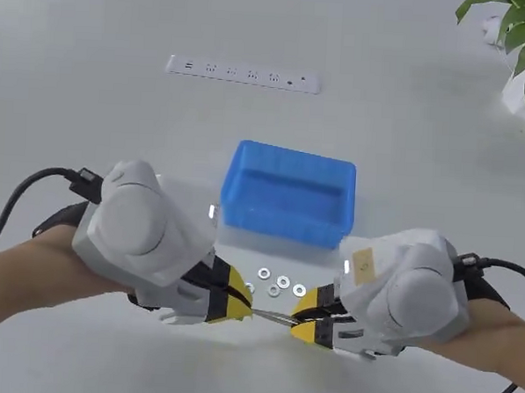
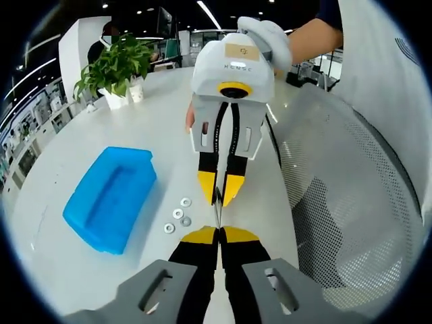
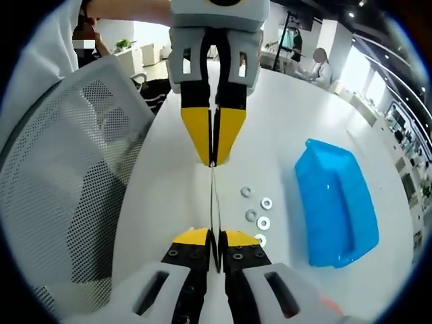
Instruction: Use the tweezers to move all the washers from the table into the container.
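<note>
The container (image 1: 287, 193) sits on the table (image 1: 92, 91). Just in front of it, the washers (image 1: 275, 283) lie in a loose cluster on the tabletop. Nearer still, the tweezers (image 1: 272, 317) run crosswise, one end in the left gripper (image 1: 243, 308) at the container's near left, the other in the right gripper (image 1: 298, 326) at its near right. Well behind the container lies a power strip (image 1: 243, 73); a plant (image 1: 518, 34) stands far behind to its right.

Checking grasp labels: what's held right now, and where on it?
The tweezers, pinched at both ends: left gripper shut on one end, right gripper on the other. Which end is the tip cannot be told.
</note>
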`<act>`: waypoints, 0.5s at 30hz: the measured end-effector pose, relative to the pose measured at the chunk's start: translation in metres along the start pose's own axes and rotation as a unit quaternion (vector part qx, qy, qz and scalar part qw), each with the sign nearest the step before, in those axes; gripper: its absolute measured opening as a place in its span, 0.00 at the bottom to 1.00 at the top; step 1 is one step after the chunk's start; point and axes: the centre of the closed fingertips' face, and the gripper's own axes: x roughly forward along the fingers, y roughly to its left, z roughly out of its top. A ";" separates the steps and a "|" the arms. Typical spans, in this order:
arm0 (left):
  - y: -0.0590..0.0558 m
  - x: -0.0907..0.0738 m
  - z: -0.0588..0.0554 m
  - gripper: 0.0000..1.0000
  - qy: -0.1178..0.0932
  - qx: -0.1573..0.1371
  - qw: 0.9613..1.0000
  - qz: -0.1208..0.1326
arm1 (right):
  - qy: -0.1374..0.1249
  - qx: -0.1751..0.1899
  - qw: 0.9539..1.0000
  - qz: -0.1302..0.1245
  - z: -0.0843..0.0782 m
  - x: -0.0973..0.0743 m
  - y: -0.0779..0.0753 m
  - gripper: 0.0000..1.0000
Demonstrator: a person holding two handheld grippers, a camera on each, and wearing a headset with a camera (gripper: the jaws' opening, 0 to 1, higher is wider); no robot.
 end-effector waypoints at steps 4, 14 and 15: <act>-0.001 -0.008 0.012 0.05 -0.005 0.027 1.000 0.003 | -0.041 0.020 0.999 -0.013 0.008 -0.002 0.000 0.07; -0.003 -0.016 0.036 0.05 -0.023 0.054 0.998 0.006 | -0.114 0.064 0.991 -0.042 0.021 -0.005 -0.003 0.07; -0.005 -0.015 0.044 0.05 -0.037 0.051 0.998 0.005 | -0.120 0.068 0.990 -0.043 0.022 -0.005 -0.003 0.07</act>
